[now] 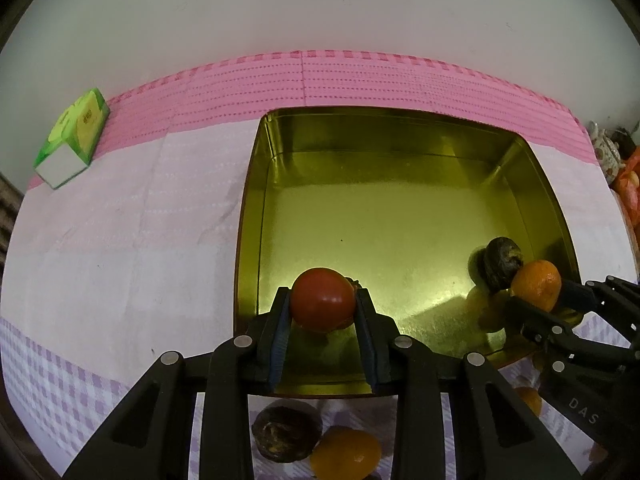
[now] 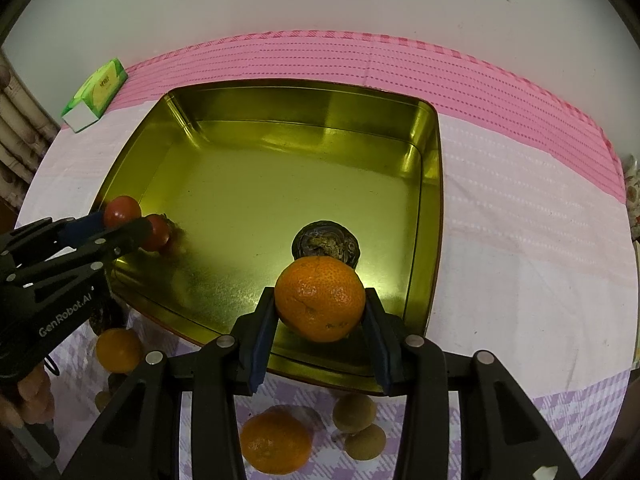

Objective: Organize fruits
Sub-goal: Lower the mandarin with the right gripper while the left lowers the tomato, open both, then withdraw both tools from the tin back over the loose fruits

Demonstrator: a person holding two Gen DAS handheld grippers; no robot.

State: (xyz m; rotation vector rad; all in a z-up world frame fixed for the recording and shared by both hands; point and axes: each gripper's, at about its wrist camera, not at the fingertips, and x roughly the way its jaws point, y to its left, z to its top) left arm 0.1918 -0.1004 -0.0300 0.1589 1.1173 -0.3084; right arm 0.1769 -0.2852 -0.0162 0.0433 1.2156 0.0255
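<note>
A gold tin tray (image 1: 249,200) (image 2: 434,200) sits on the pink cloth. My left gripper (image 1: 322,296) (image 2: 120,216) is shut on a red tomato (image 1: 322,304) (image 2: 122,209) over the tray's near left part. A second tomato (image 2: 159,233) lies in the tray right beside it. My right gripper (image 2: 319,294) (image 1: 540,292) is shut on a mandarin (image 2: 320,300) (image 1: 536,282) over the tray's near right part. Just behind that mandarin a dark wrinkled fruit (image 2: 326,242) (image 1: 502,262) rests on the tray floor.
Loose fruit lies on the lilac checked cloth in front of the tray: mandarins (image 2: 276,444) (image 2: 119,350), two longans (image 2: 354,412), a dark fruit (image 1: 286,432). A green tissue pack (image 1: 74,136) (image 2: 96,94) sits at the far left. A hand (image 2: 28,396) holds the left gripper.
</note>
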